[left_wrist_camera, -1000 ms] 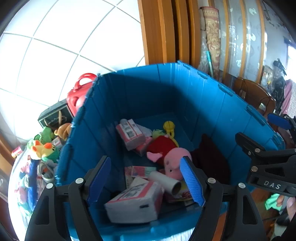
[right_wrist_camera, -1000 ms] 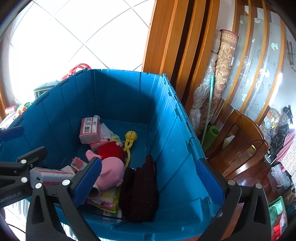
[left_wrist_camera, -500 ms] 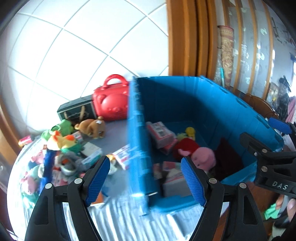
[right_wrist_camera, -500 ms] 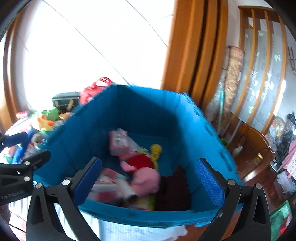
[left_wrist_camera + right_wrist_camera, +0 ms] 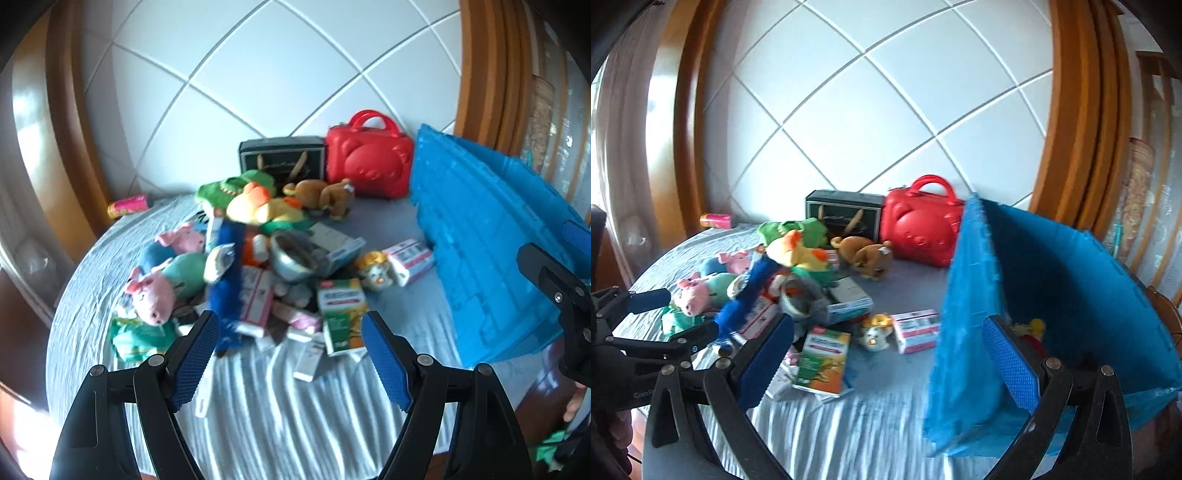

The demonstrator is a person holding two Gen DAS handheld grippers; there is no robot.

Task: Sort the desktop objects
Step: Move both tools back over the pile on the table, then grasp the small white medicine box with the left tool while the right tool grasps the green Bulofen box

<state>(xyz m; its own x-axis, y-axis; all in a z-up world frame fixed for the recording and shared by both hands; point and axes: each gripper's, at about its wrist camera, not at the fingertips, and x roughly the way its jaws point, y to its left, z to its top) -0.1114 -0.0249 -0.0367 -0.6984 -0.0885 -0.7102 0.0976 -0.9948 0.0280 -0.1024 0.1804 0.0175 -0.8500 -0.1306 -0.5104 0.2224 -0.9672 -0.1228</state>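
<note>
Both the left gripper (image 5: 290,354) and right gripper (image 5: 888,360) gape empty, toy pile (image 5: 258,254) at 12 o'clock on the striped cloth (image 5: 280,417), blue bin (image 5: 1071,295) at 3.

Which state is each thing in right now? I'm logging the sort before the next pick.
left claw: open, empty, facing the pile
right claw: open, empty
blue bin: open-topped, toys inside
red case: shut, upright at the wall
metal bowl: tipped on its side in the pile
green-orange box: lying flat on the cloth
pig plush: lying on its side
</note>
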